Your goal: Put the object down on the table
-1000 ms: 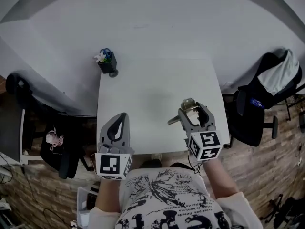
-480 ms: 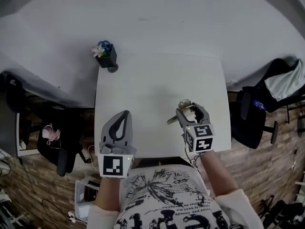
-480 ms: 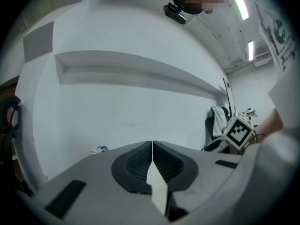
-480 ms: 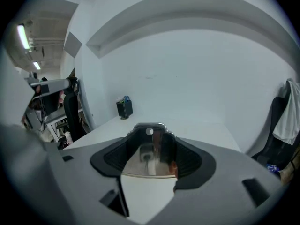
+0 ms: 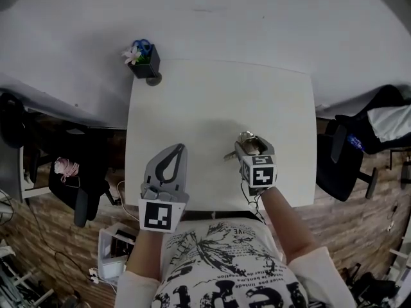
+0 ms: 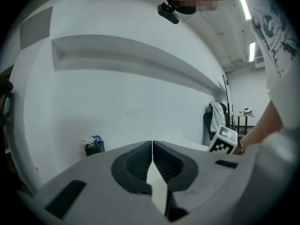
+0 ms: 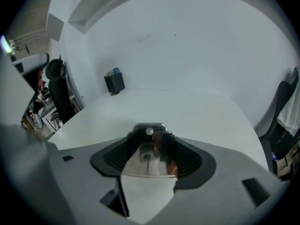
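Observation:
A white table (image 5: 218,101) fills the middle of the head view. My right gripper (image 5: 248,146) hangs over its near right part, shut on a shiny metal object (image 5: 246,138); a thin part of it sticks out to the left. In the right gripper view the metal object (image 7: 151,146) sits clamped between the dark pads of the right gripper (image 7: 150,137), above the table (image 7: 197,107). Whether it touches the tabletop I cannot tell. My left gripper (image 5: 174,150) hovers over the near left edge, shut with nothing in it. In its own view the left gripper (image 6: 152,146) has its jaws pressed together.
A black holder (image 5: 145,63) with a flower and blue-handled scissors stands at the table's far left corner, also seen as the black holder (image 7: 114,82). Dark office chairs stand at the left (image 5: 83,191) and right (image 5: 337,165). A white wall lies behind the table.
The right gripper with the metal object has tipped more steeply down toward the table and drifted slightly left. The left gripper shifted a little right. The head camera's aim moved.

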Tool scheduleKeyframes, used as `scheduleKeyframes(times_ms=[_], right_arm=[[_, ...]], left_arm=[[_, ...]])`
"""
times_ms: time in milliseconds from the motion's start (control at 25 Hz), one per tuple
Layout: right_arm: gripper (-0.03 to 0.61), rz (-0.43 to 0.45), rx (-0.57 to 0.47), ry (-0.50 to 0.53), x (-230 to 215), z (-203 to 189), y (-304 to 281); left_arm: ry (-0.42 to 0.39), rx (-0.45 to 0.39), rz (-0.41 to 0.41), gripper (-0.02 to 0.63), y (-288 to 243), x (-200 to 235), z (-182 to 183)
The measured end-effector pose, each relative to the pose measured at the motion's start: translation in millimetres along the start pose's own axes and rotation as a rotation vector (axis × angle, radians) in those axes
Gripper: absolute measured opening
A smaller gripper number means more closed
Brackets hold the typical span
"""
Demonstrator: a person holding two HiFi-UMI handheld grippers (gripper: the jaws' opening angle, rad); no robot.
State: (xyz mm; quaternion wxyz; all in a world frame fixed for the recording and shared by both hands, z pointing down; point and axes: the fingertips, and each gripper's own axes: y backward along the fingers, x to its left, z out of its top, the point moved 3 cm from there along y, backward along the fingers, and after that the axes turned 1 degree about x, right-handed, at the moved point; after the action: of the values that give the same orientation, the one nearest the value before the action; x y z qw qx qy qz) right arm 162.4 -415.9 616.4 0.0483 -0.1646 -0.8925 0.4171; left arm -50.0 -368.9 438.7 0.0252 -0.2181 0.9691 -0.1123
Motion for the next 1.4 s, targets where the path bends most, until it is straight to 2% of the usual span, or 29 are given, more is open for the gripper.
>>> scheduleKeyframes(times_ms=[120, 280, 440, 760, 1040, 1280, 1400], right_arm=[[0.281, -0.002, 0.050, 0.012, 3, -6, -16], [0.281, -0.024, 0.090, 0.053, 4, -10, -32], [0.281, -0.027, 0.128, 0.045, 7, -15, -43], [0.282, -0.026, 0.144, -0.011, 8, -22, -54], [0.296, -0.024, 0.153, -0.007, 9, -21, -53], [0.311, -0.014, 0.058, 0.019, 15, 1, -27], [0.265, -0.005, -0.062, -0.004, 13, 21, 0]], left_arm=[[0.018, 0.014, 0.021, 0.012, -5, 8, -8], [-0.006, 0.040, 0.036, 0.012, -11, 14, -17], [0.002, 0.060, 0.045, 0.012, -13, 19, -24], [0.022, 0.075, 0.043, 0.012, -13, 23, -30], [0.031, 0.072, 0.052, 0.012, -10, 26, -31], [0.021, 0.038, 0.069, 0.012, -4, 18, -31], [0.027, -0.017, 0.087, 0.012, -2, 15, -26]])
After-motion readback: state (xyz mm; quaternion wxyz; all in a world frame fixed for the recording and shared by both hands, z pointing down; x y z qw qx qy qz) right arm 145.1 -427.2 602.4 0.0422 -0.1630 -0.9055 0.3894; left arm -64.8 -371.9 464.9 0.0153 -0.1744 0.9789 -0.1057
